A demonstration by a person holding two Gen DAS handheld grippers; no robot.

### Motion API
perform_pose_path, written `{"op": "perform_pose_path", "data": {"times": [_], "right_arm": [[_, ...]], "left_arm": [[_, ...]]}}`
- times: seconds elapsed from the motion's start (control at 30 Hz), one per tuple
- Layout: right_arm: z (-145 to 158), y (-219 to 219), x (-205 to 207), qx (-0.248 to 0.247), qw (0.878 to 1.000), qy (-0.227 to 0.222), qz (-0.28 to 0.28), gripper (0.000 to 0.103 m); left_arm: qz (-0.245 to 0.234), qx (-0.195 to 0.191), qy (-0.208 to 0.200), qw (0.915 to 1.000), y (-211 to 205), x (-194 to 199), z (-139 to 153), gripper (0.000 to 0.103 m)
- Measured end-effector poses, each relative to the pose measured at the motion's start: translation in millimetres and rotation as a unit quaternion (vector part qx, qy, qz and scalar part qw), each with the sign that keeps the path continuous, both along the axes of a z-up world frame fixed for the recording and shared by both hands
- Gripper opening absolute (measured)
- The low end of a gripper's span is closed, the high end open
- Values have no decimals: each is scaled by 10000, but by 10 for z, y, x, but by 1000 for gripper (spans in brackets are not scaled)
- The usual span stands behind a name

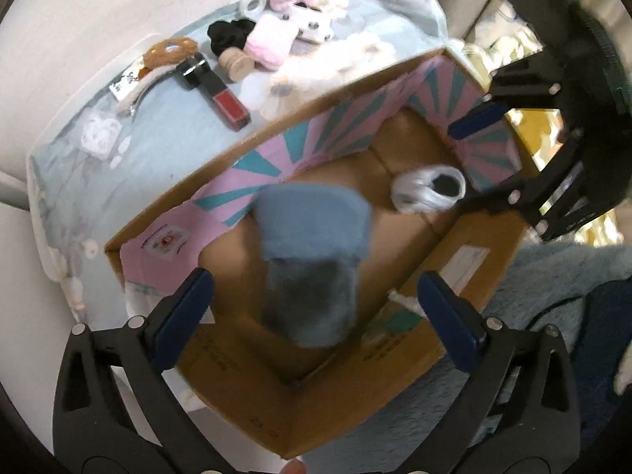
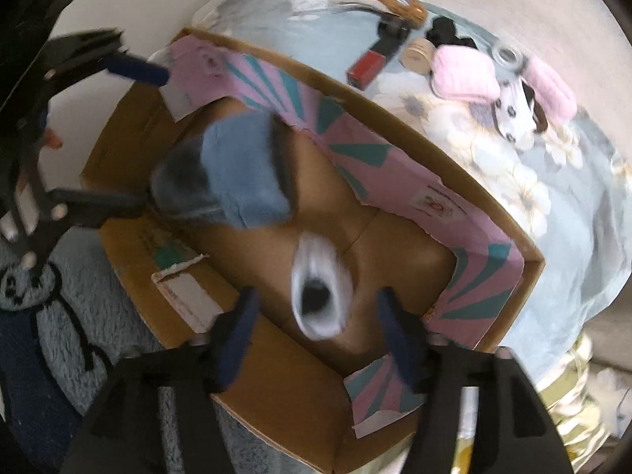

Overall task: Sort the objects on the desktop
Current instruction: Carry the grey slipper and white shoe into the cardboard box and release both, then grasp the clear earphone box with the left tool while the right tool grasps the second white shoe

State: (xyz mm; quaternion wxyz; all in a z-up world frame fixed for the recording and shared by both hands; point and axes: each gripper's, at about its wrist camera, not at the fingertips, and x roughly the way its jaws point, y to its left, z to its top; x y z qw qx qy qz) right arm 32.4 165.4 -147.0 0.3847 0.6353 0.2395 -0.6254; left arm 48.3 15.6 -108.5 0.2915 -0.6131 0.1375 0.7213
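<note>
An open cardboard box with pink and teal lining lies below both grippers. A blurred blue fuzzy item hangs inside it between the wide-apart fingers of my left gripper, whose pads do not touch it. A small white roll with a dark hole is in the box's far corner under my right gripper. In the right wrist view that white roll is blurred between the open fingers of the right gripper, with gaps on both sides. The blue item and left gripper show to the left.
Beyond the box, a light blue floral cloth holds a red lip gloss tube, wooden spool, black scrunchie, pink fuzzy item, tape roll and brown clip. A blue plush rug lies beside the box.
</note>
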Motion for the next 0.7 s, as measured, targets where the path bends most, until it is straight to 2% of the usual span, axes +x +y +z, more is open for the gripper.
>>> {"op": "perform_pose_path", "data": {"times": [0.03, 0.17, 0.2, 0.3, 0.43, 0.57, 0.63, 0.7], "right_arm": [[2, 27, -29, -8, 9999, -77, -117, 75], [104, 99, -72, -269, 9993, -54, -249, 82], [124, 108, -76, -293, 9992, -23, -253, 86], [177, 149, -76, -373, 9989, 48, -270, 86], [187, 136, -58, -428, 9985, -146, -295, 86], [181, 97, -68, -367, 9986, -132, -362, 86], [276, 138, -73, -453, 9983, -87, -354, 86], [403, 153, -129, -291, 9989, -39, -379, 86]], "left_arm": [[57, 3, 33, 10000, -14, -9, 29, 103], [153, -259, 351, 9989, -56, -43, 113, 103], [160, -266, 394, 9987, -64, -45, 132, 103], [236, -246, 493, 9982, -94, -69, 187, 103], [386, -25, 632, 9973, -132, -90, 279, 103], [439, 5, 785, 9959, -143, -77, 355, 103], [500, 66, 812, 9954, -169, -85, 420, 103], [551, 120, 803, 9952, -229, -129, 520, 103]]}}
